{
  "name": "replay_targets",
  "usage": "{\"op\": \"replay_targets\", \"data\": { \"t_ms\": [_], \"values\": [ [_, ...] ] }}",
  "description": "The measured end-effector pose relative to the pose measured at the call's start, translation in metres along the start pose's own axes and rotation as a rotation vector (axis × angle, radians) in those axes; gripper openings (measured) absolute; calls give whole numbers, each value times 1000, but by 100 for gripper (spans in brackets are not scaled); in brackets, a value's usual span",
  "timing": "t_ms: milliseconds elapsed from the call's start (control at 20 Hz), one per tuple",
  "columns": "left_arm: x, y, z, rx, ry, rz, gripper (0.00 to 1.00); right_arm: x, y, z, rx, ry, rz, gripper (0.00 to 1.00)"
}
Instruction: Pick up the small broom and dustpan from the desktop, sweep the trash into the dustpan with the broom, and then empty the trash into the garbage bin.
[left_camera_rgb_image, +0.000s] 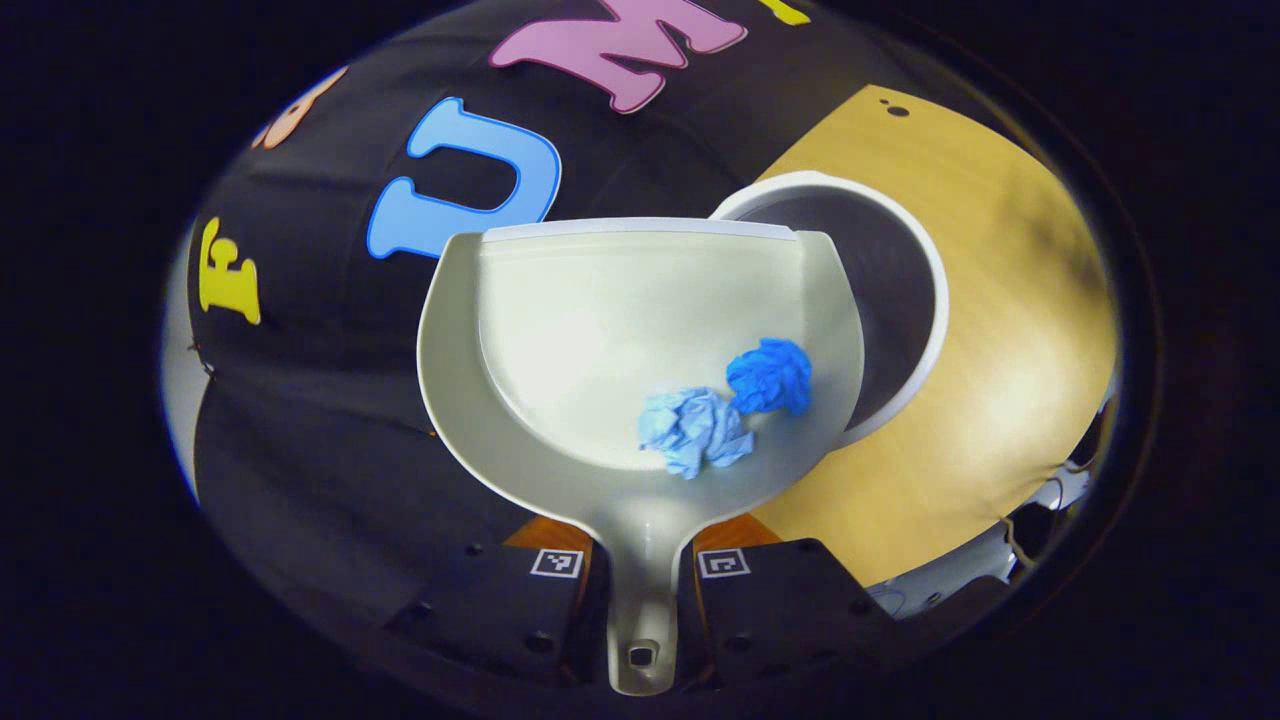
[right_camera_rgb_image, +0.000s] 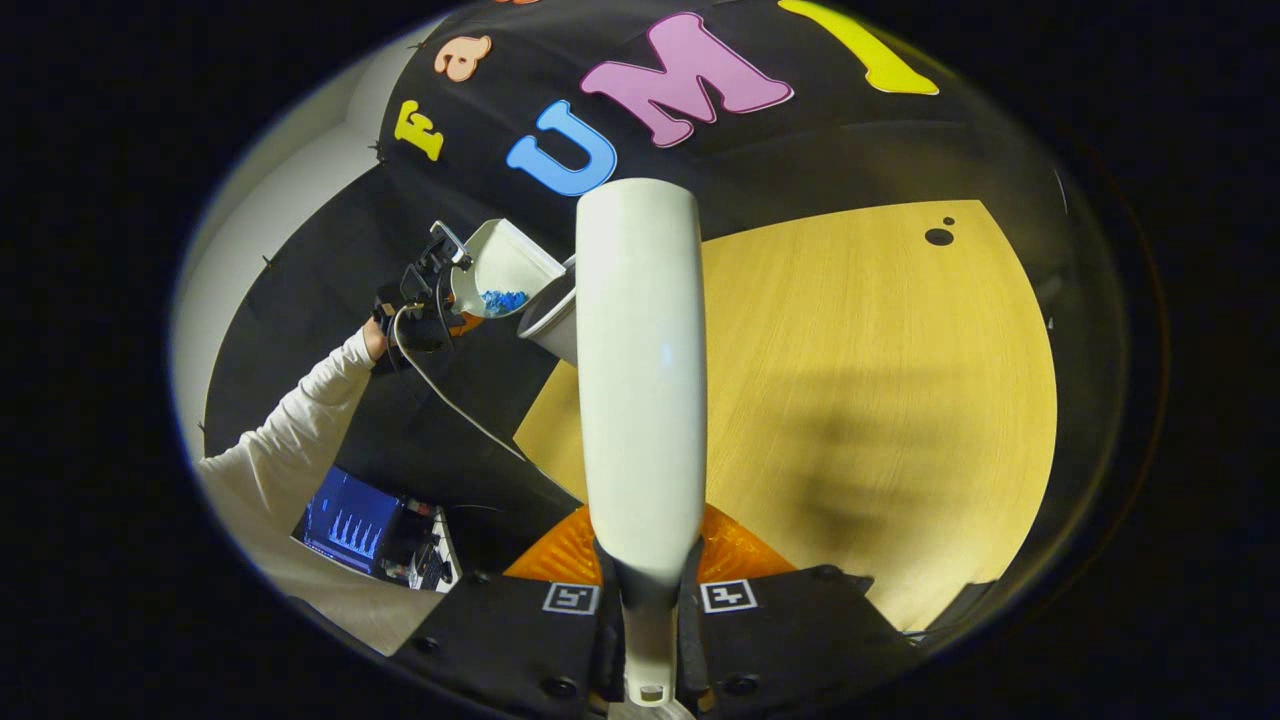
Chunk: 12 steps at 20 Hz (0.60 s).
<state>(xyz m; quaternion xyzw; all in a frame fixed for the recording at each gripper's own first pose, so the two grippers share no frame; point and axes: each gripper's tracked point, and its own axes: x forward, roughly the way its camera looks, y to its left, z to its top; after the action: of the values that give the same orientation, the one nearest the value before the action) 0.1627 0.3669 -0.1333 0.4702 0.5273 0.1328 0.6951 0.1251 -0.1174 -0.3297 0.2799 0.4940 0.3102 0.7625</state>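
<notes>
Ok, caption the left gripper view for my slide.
Dustpan holding two blue paper wads, held beside the bin.

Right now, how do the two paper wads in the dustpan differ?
Colour: the pale blue wad is a washed-out light blue, the bright blue wad a saturated blue.
Place: the pale blue wad lies nearer the dustpan handle, the bright blue wad nearer the bin side.
Size: the pale blue wad looks slightly larger.
Both are crumpled, touching, and not yet tipped out.
</notes>
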Motion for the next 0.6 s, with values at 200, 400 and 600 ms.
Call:
{"op": "replay_targets", "data": {
  "t_ms": [200,400,600],
  "values": [
    [-2,11,-3,148,75,84,26,-1,-3,-2,-2,10,-15,22],
    [-3,24,-6,311,82,254,25,3,-1,-1,-13,36,-17,22],
    [-9,38,1,477,61,458,25,9,5,-1,-38,63,-6,22]
  ]
}}
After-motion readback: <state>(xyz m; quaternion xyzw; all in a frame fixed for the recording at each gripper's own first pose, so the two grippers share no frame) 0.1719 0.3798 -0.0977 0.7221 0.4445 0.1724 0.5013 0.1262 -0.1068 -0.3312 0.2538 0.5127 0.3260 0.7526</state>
